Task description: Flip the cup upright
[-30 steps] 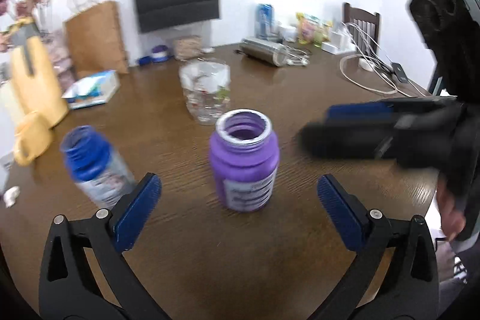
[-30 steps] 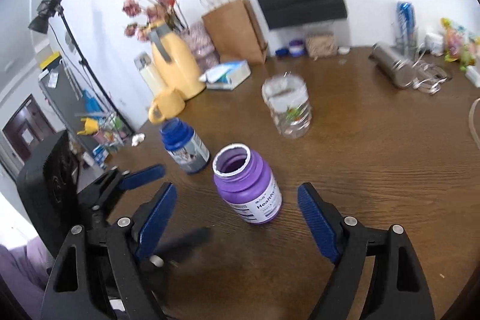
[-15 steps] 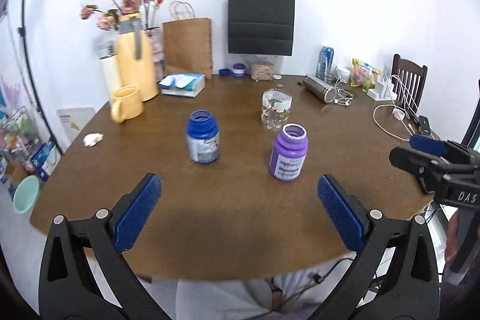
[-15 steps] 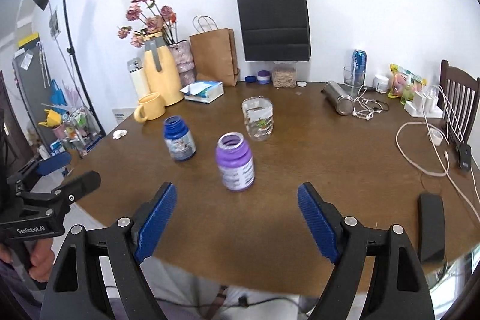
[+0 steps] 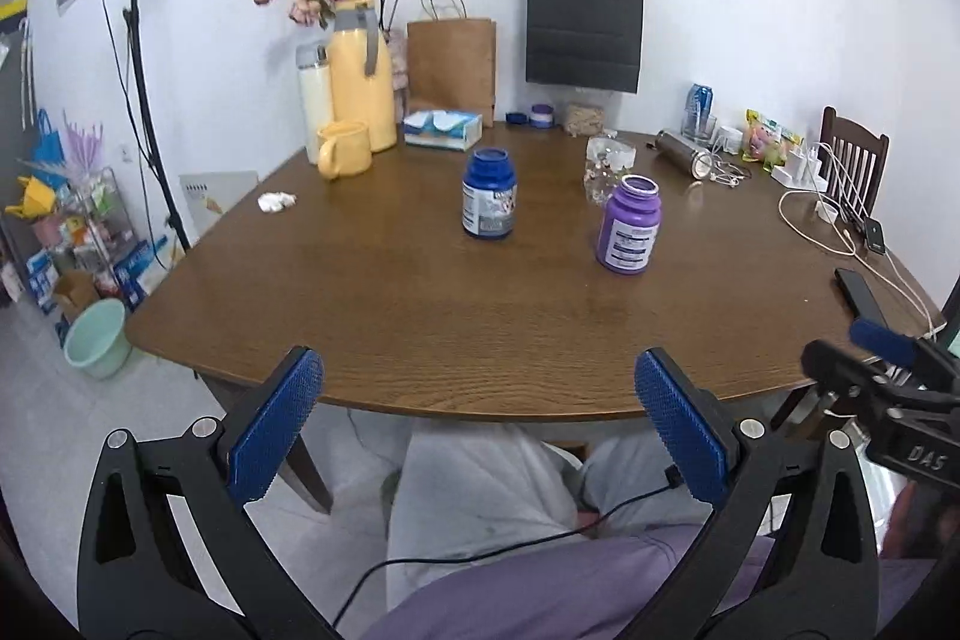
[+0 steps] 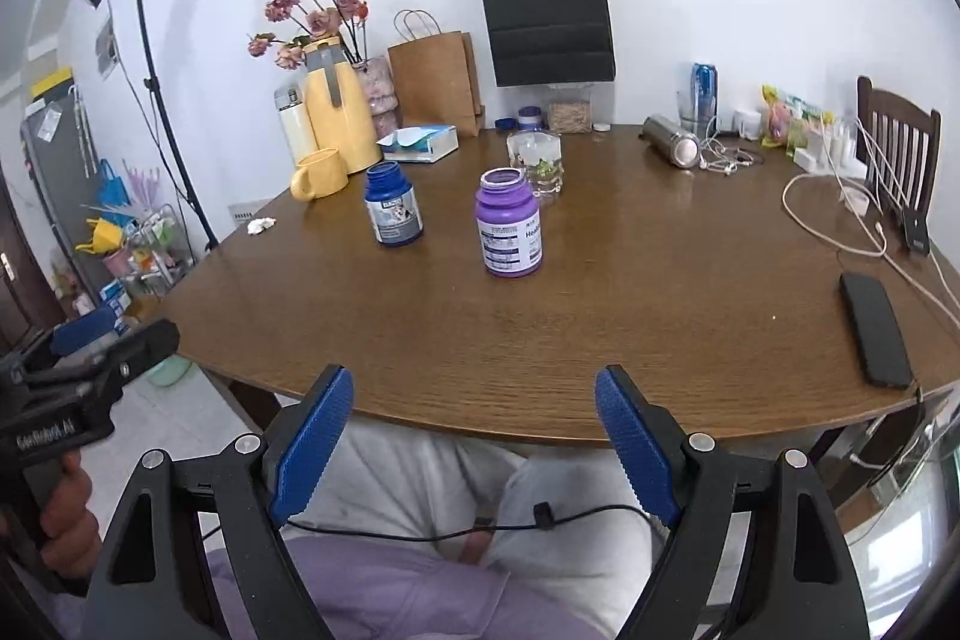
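A clear glass cup [image 5: 608, 167] stands upright on the brown table [image 5: 480, 340], behind a purple open-mouthed bottle [image 5: 630, 233]; it also shows in the right wrist view [image 6: 536, 160] behind the purple bottle [image 6: 510, 231]. A blue bottle [image 5: 489, 201] [image 6: 393, 212] stands to their left. My left gripper [image 5: 479, 427] is open and empty, held off the table's near edge over the person's lap. My right gripper [image 6: 474, 439] is open and empty, also back past the near edge.
A yellow mug [image 6: 319, 173], yellow thermos with flowers [image 6: 339, 124], tissue box [image 6: 420, 143] and paper bags [image 6: 435, 79] stand at the back left. A steel flask [image 6: 671, 140], cables [image 6: 840, 226] and a black phone [image 6: 875, 329] lie at the right.
Both grippers have pulled back from close around the purple bottle to beyond the table's near edge, staying open. The cup and bottles have not moved.
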`<action>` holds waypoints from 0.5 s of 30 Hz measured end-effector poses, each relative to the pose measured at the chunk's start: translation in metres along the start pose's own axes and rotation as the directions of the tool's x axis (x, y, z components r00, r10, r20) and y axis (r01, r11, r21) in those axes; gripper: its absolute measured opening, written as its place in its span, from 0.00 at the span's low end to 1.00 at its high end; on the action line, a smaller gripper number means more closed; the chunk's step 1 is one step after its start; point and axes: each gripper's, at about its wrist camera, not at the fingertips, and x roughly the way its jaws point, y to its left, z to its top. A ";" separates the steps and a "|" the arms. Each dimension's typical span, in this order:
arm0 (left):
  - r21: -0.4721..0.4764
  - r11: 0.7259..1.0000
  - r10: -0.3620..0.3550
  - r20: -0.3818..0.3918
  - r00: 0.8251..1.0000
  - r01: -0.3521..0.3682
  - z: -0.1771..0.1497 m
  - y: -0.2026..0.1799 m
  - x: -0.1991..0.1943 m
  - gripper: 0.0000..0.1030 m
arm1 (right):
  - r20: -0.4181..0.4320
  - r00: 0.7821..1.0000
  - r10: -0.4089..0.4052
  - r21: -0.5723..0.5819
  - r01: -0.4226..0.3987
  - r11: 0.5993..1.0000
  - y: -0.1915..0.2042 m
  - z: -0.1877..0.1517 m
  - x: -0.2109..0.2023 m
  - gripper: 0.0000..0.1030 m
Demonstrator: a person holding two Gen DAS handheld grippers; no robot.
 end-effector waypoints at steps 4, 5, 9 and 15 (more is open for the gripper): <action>0.027 1.000 -0.012 -0.003 1.000 0.012 -0.004 -0.005 0.000 1.00 | 0.017 1.000 0.000 -0.004 0.000 1.000 0.001 -0.001 -0.005 0.84; 0.026 1.000 -0.010 -0.004 1.000 0.010 -0.004 -0.005 0.000 1.00 | 0.020 1.000 0.002 -0.005 -0.002 1.000 0.001 -0.001 -0.005 0.84; 0.030 1.000 -0.007 0.003 1.000 0.007 -0.005 -0.006 -0.002 1.00 | 0.017 1.000 0.002 -0.001 -0.002 1.000 0.001 -0.001 -0.006 0.84; 0.030 1.000 -0.005 0.006 1.000 0.005 -0.006 -0.004 -0.003 1.00 | 0.018 1.000 0.002 0.001 -0.002 1.000 0.001 -0.001 -0.007 0.84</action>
